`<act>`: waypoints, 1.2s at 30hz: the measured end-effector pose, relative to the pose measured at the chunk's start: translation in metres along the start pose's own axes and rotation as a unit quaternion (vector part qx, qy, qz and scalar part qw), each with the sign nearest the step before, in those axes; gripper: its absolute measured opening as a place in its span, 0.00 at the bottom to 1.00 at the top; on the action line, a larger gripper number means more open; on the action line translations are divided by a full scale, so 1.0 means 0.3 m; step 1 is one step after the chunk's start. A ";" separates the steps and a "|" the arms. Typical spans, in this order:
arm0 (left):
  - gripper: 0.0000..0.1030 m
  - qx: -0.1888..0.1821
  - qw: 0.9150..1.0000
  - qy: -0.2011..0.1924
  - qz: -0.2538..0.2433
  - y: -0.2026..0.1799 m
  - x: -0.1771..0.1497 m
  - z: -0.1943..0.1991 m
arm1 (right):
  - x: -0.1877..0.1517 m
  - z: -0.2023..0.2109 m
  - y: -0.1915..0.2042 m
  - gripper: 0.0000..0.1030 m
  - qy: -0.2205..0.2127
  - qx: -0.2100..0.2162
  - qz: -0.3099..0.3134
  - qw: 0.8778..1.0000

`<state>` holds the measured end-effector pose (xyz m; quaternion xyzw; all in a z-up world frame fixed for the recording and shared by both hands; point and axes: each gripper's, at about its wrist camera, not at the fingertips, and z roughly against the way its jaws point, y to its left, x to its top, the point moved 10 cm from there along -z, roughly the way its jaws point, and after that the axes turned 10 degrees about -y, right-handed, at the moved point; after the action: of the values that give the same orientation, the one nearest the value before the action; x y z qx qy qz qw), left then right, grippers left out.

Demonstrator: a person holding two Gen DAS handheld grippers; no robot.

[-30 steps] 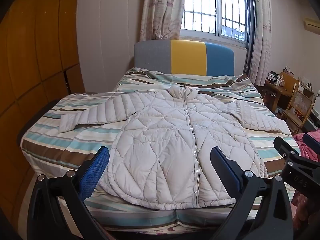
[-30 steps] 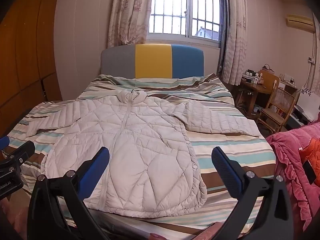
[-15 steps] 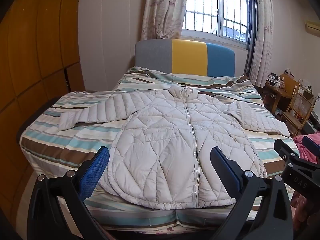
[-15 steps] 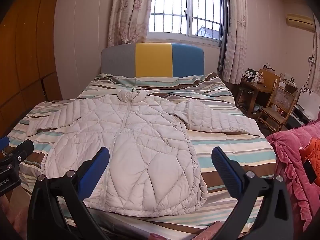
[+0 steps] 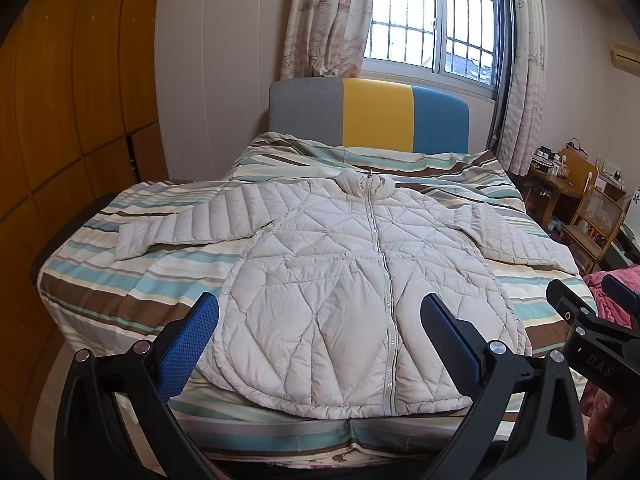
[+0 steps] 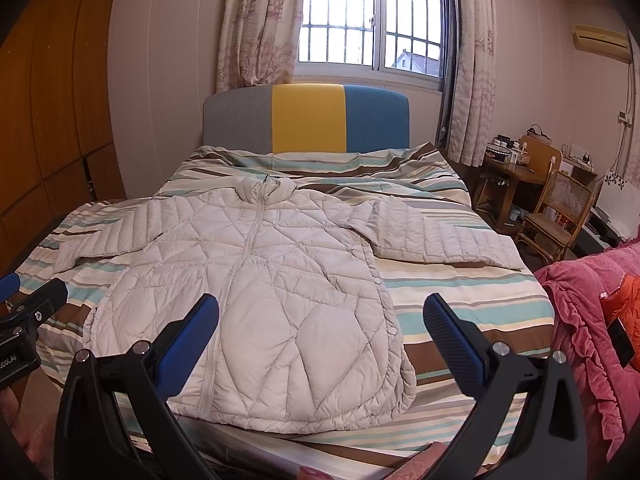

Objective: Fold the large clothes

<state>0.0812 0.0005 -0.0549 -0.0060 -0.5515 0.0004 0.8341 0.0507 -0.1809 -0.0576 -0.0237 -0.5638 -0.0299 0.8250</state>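
Left wrist: jacket (image 5: 340, 280) flat, hem at bed (image 5: 132, 288) edge (both tongs (image 5: 320, 332) (image 6: 320, 332) spread, empty).

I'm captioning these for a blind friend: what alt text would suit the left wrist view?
A cream quilted puffer jacket lies zipped and flat, sleeves spread, on a bed with a brown, teal and cream striped cover. The open left gripper, black with blue pads, hovers at the bed's foot; the right gripper shows at the right edge.

One jacket (image 5: 344, 280); two claws (image 5: 320, 320)
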 end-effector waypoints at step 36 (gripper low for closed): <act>0.97 -0.004 1.000 0.010 0.006 0.000 -0.032 -0.017 | -0.033 -0.032 -0.010 0.98 0.024 0.009 -0.007 1.000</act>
<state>0.0822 0.0004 -0.0657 -0.0131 -0.5433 0.0034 0.8395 0.0558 -0.1844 -0.0702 -0.0117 -0.5444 -0.0312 0.8382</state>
